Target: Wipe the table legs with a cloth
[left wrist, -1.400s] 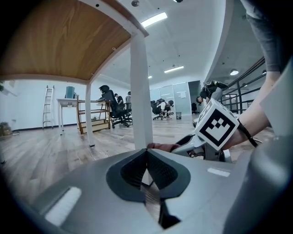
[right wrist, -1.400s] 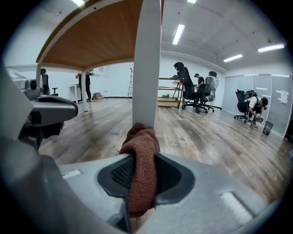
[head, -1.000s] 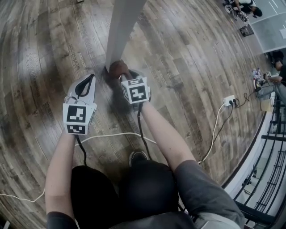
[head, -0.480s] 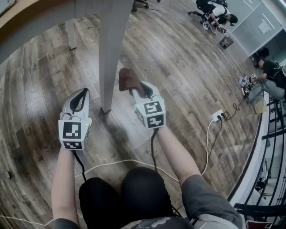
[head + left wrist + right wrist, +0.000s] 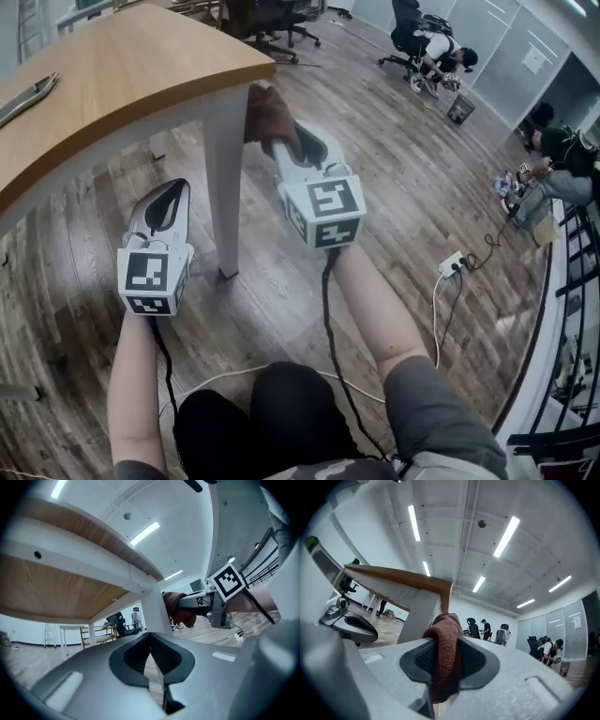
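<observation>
Grey-brown plank flooring (image 5: 412,178) fills most of the head view, with a white cable (image 5: 441,309) trailing over it to a socket block (image 5: 454,264) at the right. A wooden tabletop (image 5: 112,84) takes the upper left of the frame, and a metal tool (image 5: 26,97) lies on it at the far left edge. Its white table leg (image 5: 226,197) drops from the near corner to the floor. The right gripper (image 5: 286,145) is raised at centre top, clenched on a brown cloth (image 5: 270,112) that sits against the top of the leg, just under the tabletop corner. The left gripper (image 5: 176,192) hangs lower, left of the leg and apart from it. Seated people and office chairs (image 5: 427,42) occupy the upper right, and a dark railing (image 5: 572,309) runs down the right edge.

From the left gripper view, the jaws are closed together on nothing. Beyond them rise the tabletop's underside and white apron, with the cloth seemingly touching the leg's right face.

From the right gripper view, the cloth is pinched between the jaws and bunched above them, close before the leg. Strip lights (image 5: 505,537) cross the grey ceiling, and people stand in the distance at lower centre.
</observation>
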The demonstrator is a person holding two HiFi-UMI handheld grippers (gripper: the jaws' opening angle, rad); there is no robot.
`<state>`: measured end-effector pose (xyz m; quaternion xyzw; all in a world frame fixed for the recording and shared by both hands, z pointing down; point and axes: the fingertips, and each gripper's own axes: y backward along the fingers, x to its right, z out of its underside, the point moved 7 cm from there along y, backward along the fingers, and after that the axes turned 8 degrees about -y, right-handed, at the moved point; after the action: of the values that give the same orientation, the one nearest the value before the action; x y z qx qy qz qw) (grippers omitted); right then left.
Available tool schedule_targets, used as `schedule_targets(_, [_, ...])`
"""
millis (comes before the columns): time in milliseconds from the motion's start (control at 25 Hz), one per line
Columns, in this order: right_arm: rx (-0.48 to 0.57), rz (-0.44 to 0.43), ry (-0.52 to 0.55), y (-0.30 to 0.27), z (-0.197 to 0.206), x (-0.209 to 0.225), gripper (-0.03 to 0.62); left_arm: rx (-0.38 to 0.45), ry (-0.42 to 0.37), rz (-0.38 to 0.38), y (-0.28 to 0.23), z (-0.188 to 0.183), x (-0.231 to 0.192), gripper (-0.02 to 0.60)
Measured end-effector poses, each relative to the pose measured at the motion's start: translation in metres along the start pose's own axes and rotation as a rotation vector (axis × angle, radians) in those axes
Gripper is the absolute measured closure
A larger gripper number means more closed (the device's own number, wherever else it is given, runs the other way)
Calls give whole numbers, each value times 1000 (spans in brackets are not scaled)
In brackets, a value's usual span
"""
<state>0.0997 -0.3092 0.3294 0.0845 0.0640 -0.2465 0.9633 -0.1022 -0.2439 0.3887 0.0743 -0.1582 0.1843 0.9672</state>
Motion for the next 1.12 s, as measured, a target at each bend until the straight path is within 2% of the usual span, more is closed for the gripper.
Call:
schedule_targets(200, [67, -8, 9, -6, -39, 5, 507, 74, 14, 0, -3, -50, -10, 563])
schedule_targets(280, [62, -22, 8, -7, -39, 5, 507, 96, 16, 2, -4, -60, -10, 563])
schedule_targets(400, [27, -34, 1, -5, -22, 1, 507, 93, 14, 19, -5, -56, 2, 561])
schedule_targets(600, [-66, -59, -7, 1, 23, -12, 507, 48, 25, 33, -2, -22, 20, 561])
schedule_targets(800, [-168, -77, -13, 6, 81, -27, 507, -40, 34, 36, 3, 42, 35, 561])
schedule_targets(1000, [-246, -87, -39, 14, 146, -37, 507, -81, 109, -1, 13, 90, 50, 562])
schedule_targets(1120, [-287, -91, -54, 20, 185, -45, 507, -95, 128, -13, 19, 120, 57, 561])
